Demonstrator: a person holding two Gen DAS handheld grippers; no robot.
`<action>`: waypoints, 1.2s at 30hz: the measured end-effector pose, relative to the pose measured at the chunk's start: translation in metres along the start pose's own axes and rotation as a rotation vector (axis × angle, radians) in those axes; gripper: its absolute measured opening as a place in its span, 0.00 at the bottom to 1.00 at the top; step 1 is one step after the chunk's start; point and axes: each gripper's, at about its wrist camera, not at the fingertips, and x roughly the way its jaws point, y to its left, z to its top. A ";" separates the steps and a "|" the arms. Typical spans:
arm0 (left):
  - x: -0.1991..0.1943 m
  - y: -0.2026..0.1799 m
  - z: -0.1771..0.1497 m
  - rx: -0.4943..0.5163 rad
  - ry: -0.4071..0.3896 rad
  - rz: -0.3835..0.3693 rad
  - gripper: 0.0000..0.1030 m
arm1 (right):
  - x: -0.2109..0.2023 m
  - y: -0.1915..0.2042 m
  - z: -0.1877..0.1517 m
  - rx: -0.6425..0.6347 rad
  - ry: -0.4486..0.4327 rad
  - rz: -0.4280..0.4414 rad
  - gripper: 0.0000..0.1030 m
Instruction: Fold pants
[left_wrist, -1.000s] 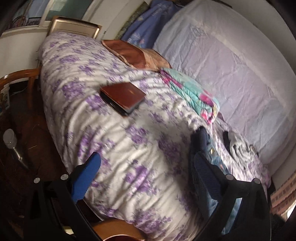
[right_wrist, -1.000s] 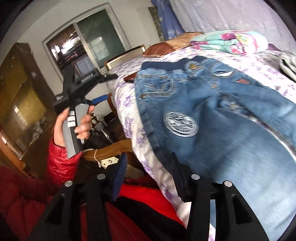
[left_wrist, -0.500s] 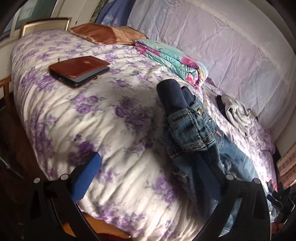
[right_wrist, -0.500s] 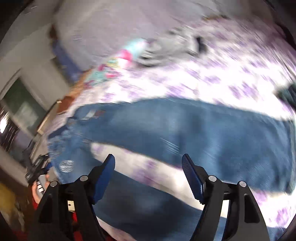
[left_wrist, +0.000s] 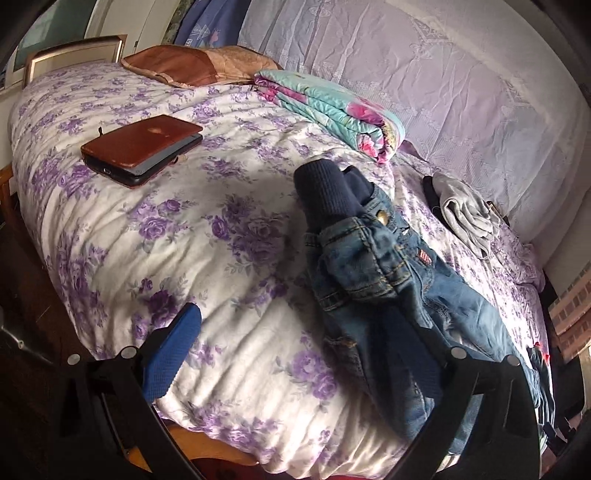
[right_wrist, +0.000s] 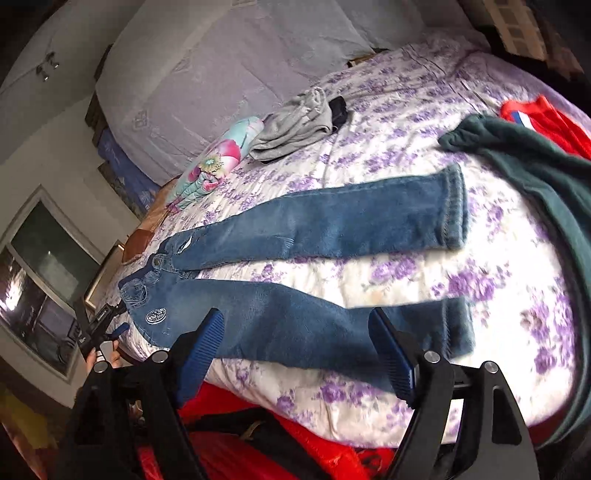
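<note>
L wrist cam looking along bed (left_wrist: 221, 229) from waistband end, R wrist cam facing across legs, both sharing jeans (right_wrist: 332, 229).

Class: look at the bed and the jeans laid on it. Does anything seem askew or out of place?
Yes. The jeans are not flat: their legs splay apart in a V, and the waistband is bunched into a rumpled hump.

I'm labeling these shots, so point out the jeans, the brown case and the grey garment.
jeans (right_wrist: 332, 225): right wrist view, middle of the far leg.
brown case (left_wrist: 142, 144): left wrist view, middle of its cover.
grey garment (right_wrist: 295, 123): right wrist view, middle of the bundle.
</note>
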 end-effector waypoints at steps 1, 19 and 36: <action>-0.001 -0.003 -0.001 0.006 -0.002 -0.002 0.96 | -0.005 -0.009 -0.009 0.031 0.011 0.002 0.79; 0.052 -0.028 0.014 0.037 0.173 -0.103 0.95 | 0.054 -0.066 -0.015 0.360 0.063 0.187 0.09; 0.040 0.006 0.018 0.011 0.151 -0.141 0.67 | 0.005 -0.102 -0.017 0.394 0.059 0.083 0.30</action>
